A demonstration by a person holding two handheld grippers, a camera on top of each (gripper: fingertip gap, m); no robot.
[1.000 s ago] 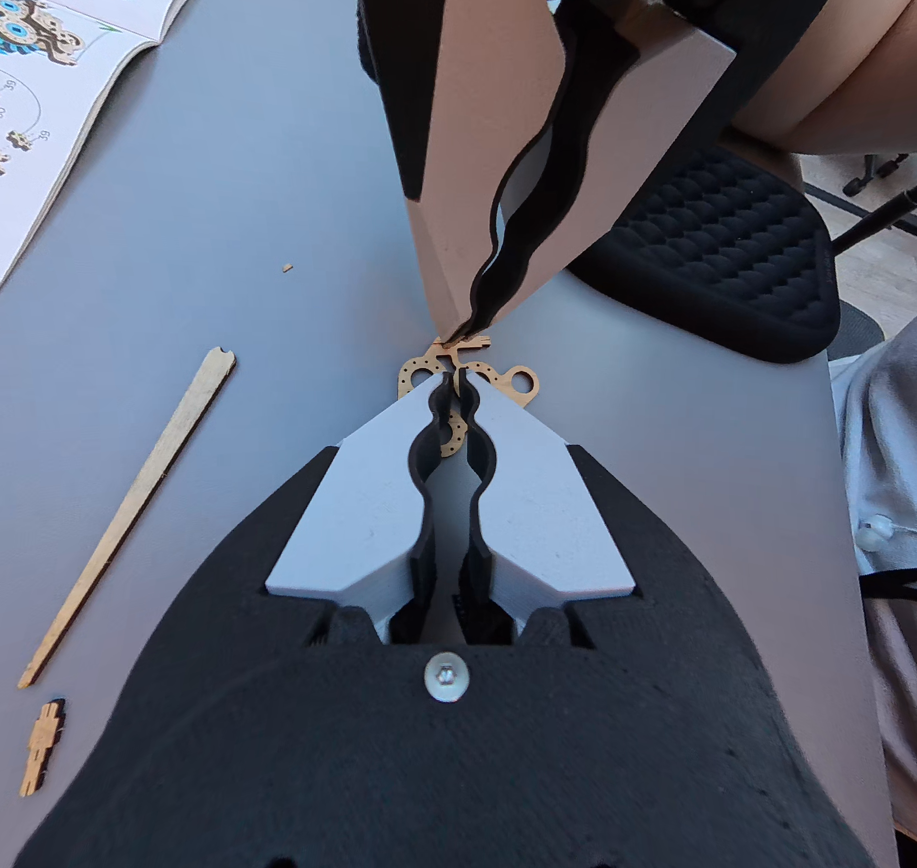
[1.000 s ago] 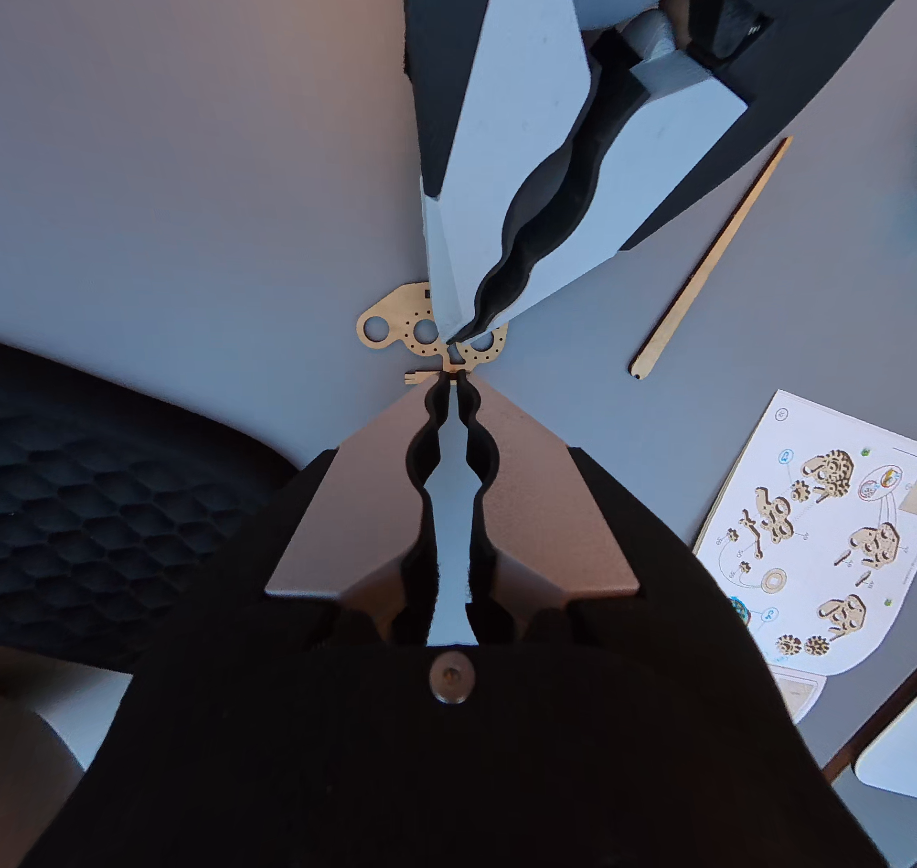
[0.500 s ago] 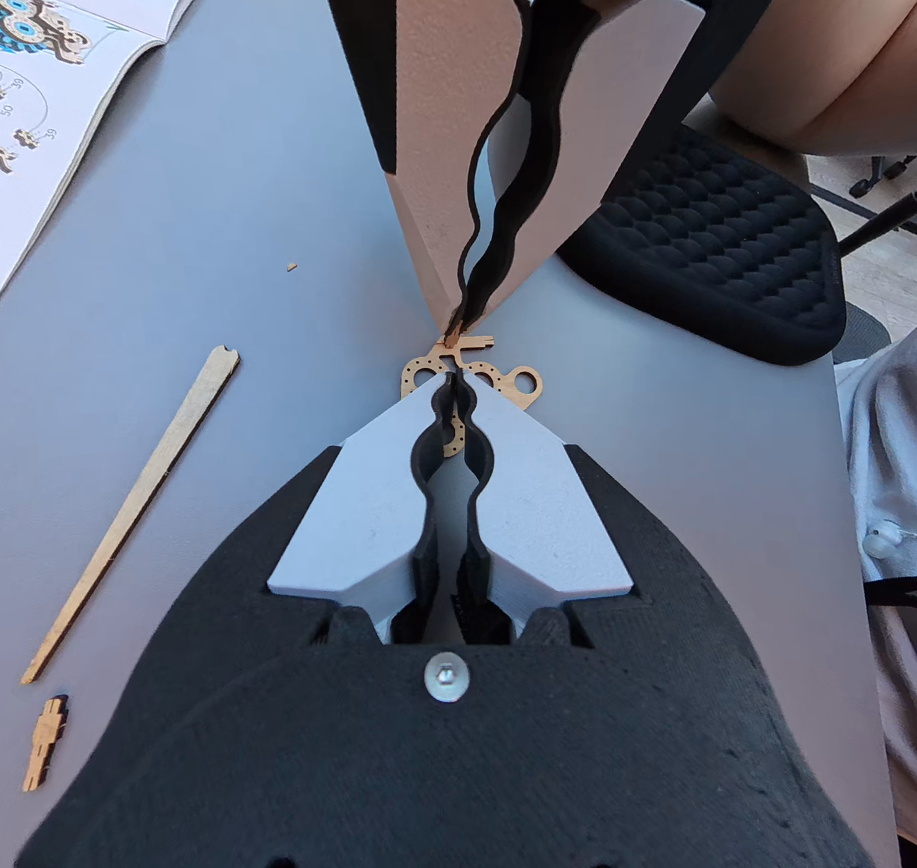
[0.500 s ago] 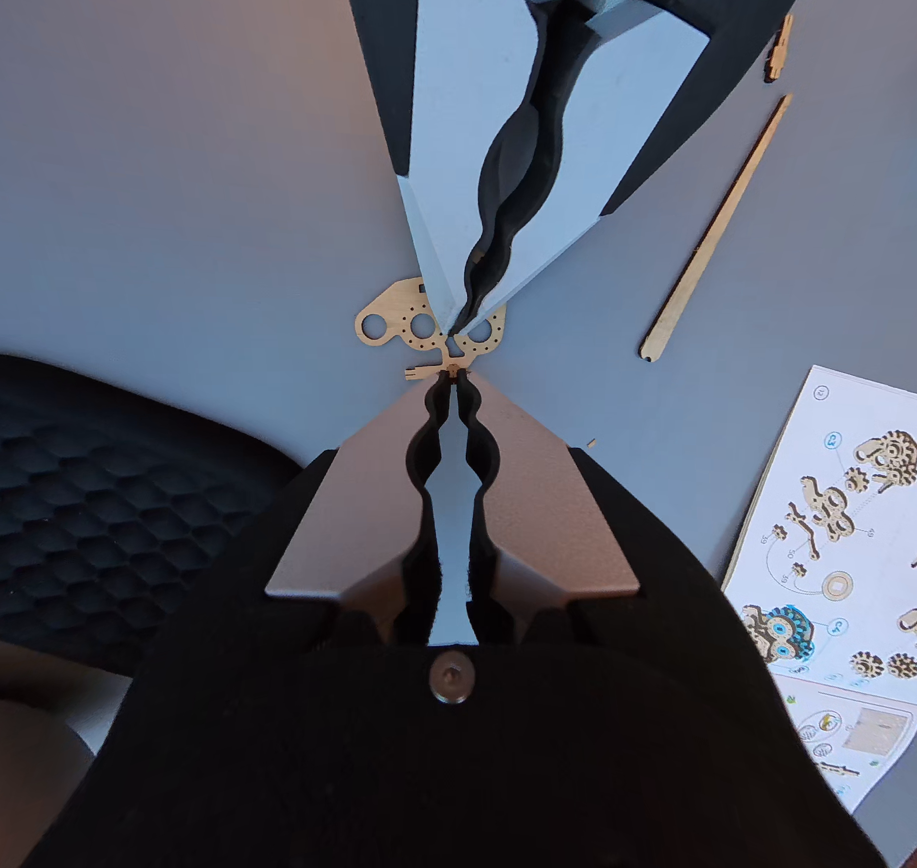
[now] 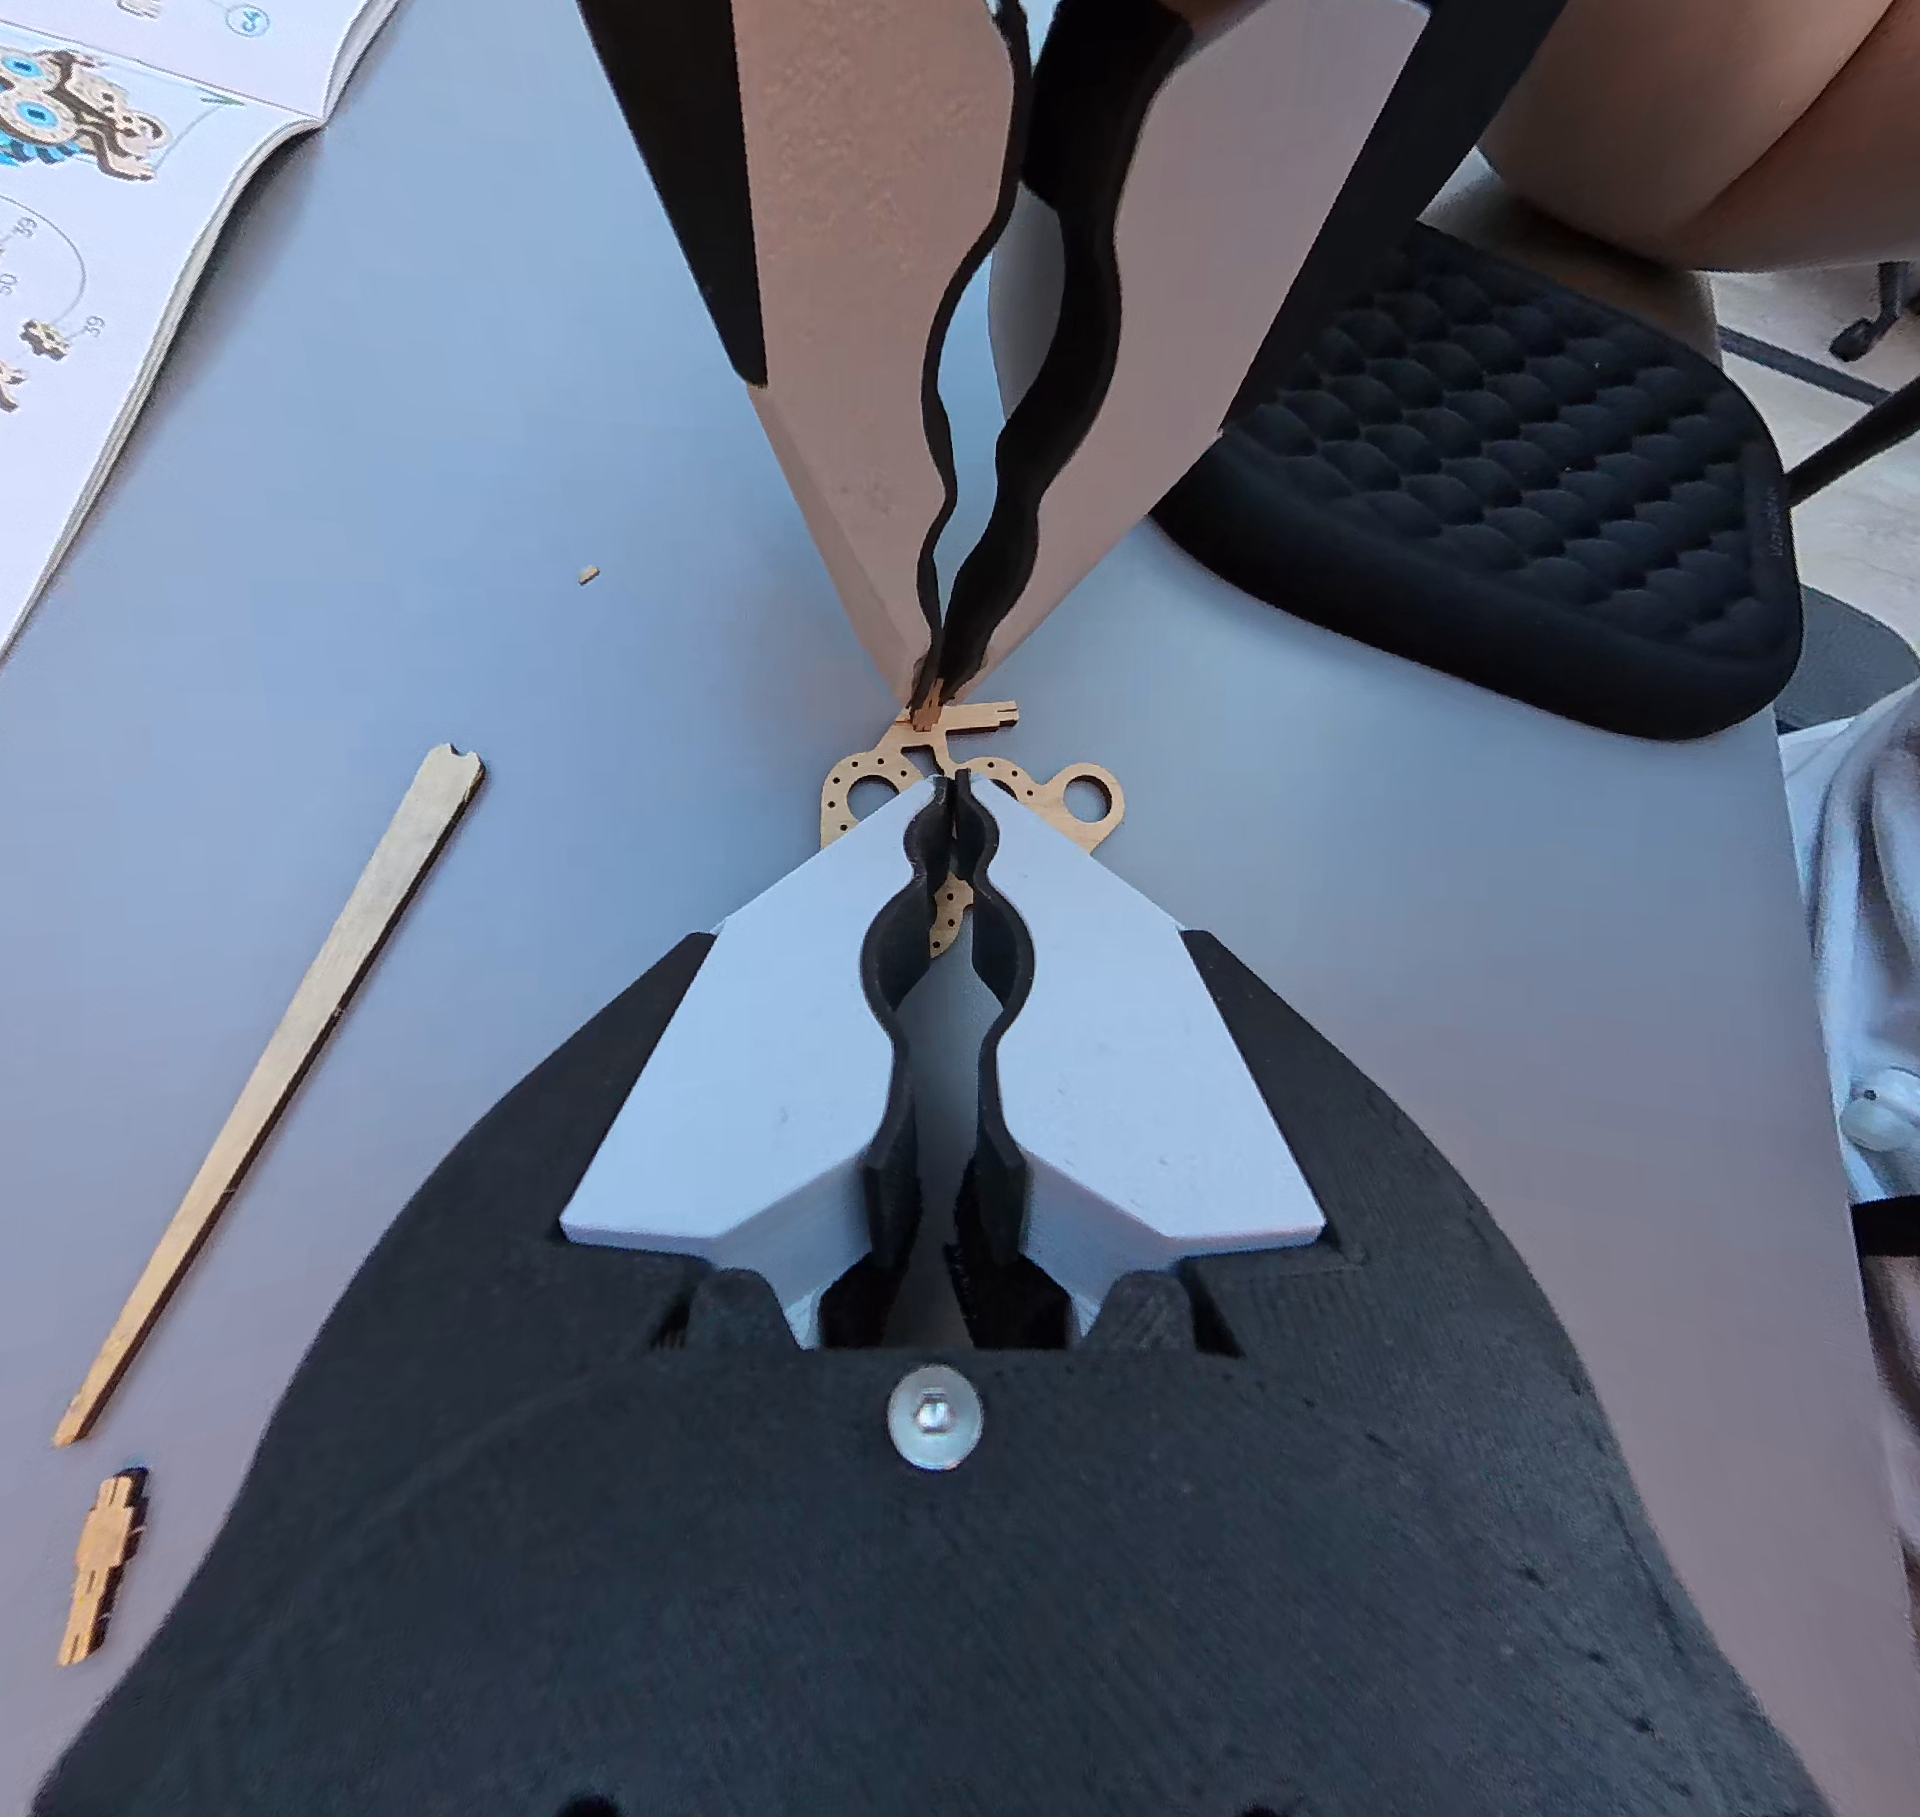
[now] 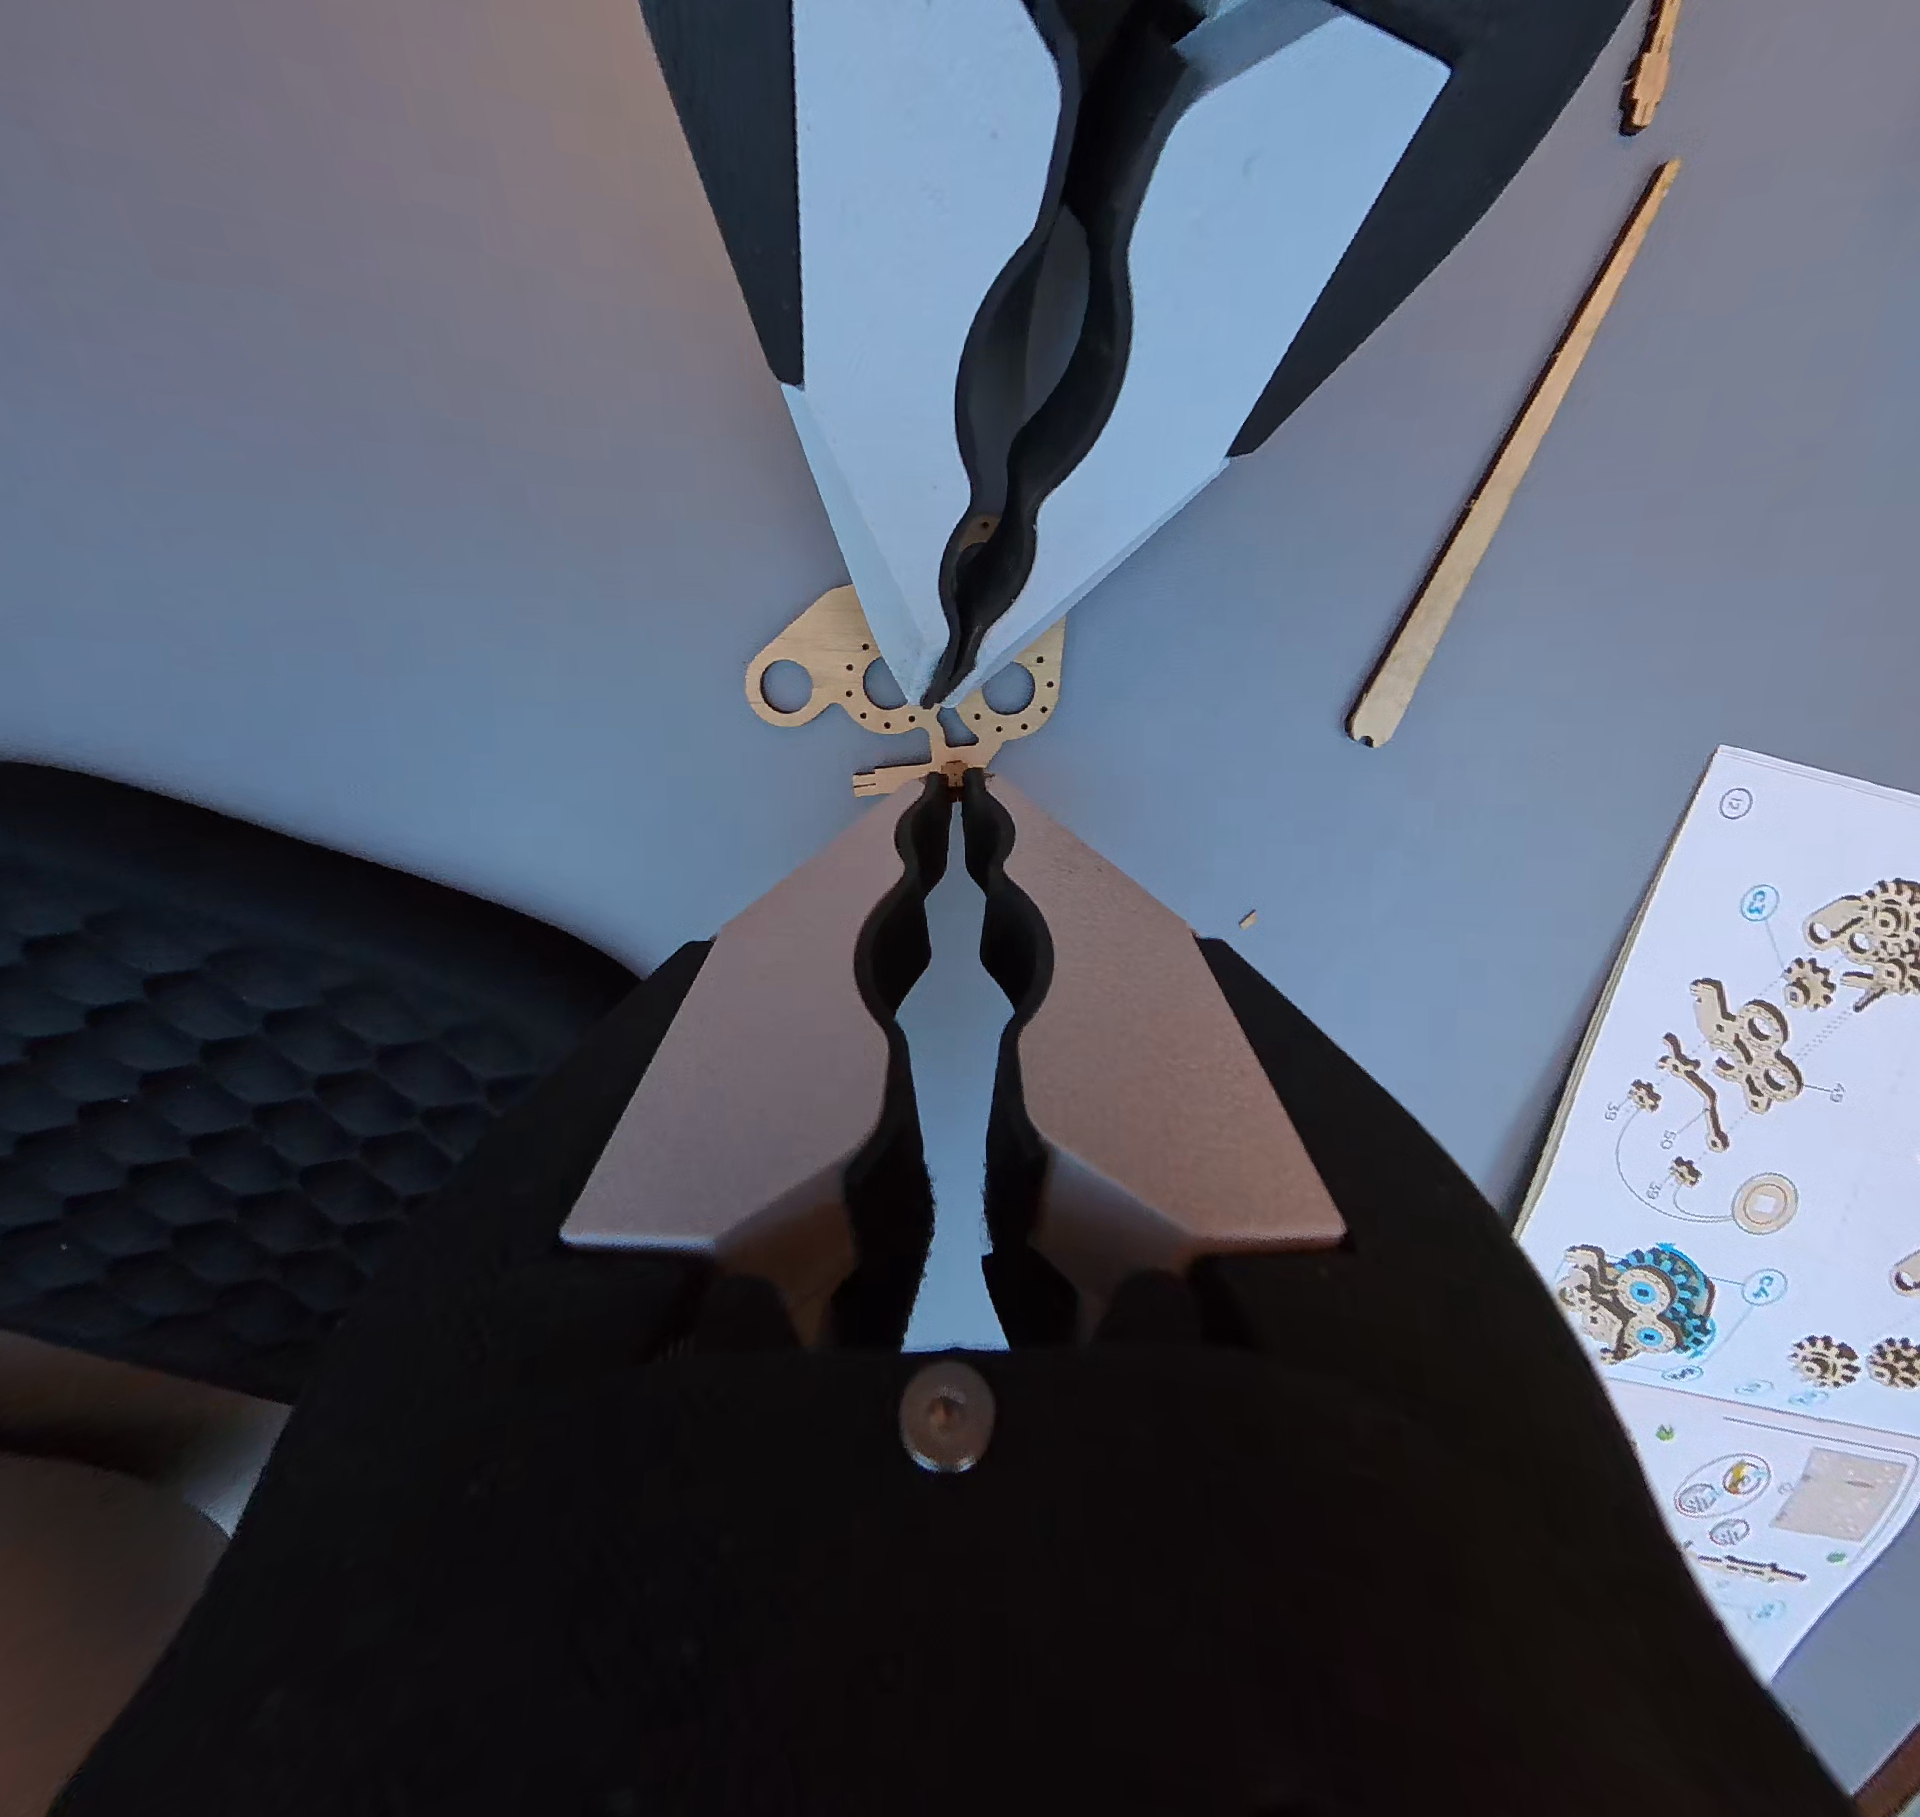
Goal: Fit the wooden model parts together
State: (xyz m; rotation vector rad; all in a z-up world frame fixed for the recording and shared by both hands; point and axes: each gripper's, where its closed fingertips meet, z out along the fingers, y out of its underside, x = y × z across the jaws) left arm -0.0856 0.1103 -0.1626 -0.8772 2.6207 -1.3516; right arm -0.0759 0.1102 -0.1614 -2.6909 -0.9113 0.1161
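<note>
perforated wooden plate flat above grey table, long axis across our view | left gripper pinches it | right gripper grips small wooden peg at its notched arm

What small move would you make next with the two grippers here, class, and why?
Probably press the small pin in the right gripper a little further into the perforated wooden plate, which the left gripper holds steady. Both sets of jaws are shut on their parts, and the pin already meets the plate's edge.
</note>
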